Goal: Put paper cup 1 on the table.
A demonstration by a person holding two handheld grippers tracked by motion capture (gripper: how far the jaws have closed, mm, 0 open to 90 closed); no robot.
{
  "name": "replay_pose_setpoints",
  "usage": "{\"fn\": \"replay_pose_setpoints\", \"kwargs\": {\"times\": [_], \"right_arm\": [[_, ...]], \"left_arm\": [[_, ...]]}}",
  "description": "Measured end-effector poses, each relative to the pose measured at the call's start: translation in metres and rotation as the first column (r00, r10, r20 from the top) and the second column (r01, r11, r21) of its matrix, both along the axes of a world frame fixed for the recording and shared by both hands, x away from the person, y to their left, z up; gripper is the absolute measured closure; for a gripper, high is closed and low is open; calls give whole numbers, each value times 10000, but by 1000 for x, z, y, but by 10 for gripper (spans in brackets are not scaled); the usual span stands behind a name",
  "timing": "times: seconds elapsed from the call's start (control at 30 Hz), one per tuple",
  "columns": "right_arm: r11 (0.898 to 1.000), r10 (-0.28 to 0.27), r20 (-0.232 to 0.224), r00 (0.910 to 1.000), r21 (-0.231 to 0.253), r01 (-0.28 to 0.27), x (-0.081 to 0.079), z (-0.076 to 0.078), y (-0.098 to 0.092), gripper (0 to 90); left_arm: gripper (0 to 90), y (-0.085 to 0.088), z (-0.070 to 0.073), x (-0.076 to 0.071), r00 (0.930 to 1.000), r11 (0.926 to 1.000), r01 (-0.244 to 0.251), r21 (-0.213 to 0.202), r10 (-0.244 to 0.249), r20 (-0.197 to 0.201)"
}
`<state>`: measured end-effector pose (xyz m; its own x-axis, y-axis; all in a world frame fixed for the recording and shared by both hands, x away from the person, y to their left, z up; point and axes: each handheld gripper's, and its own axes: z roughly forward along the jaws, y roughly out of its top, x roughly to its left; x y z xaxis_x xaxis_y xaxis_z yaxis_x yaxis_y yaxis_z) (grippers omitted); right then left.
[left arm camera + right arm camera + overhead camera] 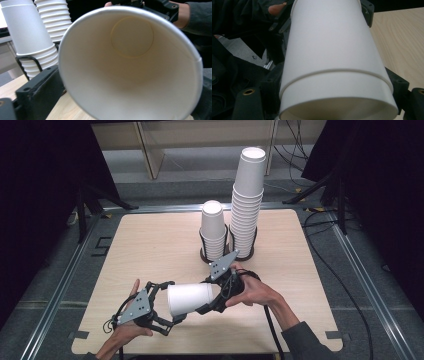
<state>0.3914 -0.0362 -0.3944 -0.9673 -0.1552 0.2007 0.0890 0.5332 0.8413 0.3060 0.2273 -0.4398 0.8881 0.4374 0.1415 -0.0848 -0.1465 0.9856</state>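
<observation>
High view first: I have one paper cup [189,298] lying sideways between my two tongs, above the near part of the desk [150,245]. The right tongs [216,301] are clenched on its base end, carrying it, with what looks like a second cup nested there. The left tongs [167,309] stand released around the rim, jaws apart, which I judge leaves the right side free to take the cup away. Behind, two stacks sit in black wire holders so they stay upright: a short stack [213,229] and a tall stack [247,200], just beside each other. Two tongs, two stacks, two holders.
</observation>
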Motion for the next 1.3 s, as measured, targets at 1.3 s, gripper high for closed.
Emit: {"fn": "replay_pose_setpoints", "kwargs": {"times": [1.3], "right_arm": [[9221, -1213, 3729, 9199, -3009, 2435, -31, 23, 16, 166]], "left_arm": [[139, 0, 5, 6, 9897, 9686, -205, 2479, 548, -1323]]}}
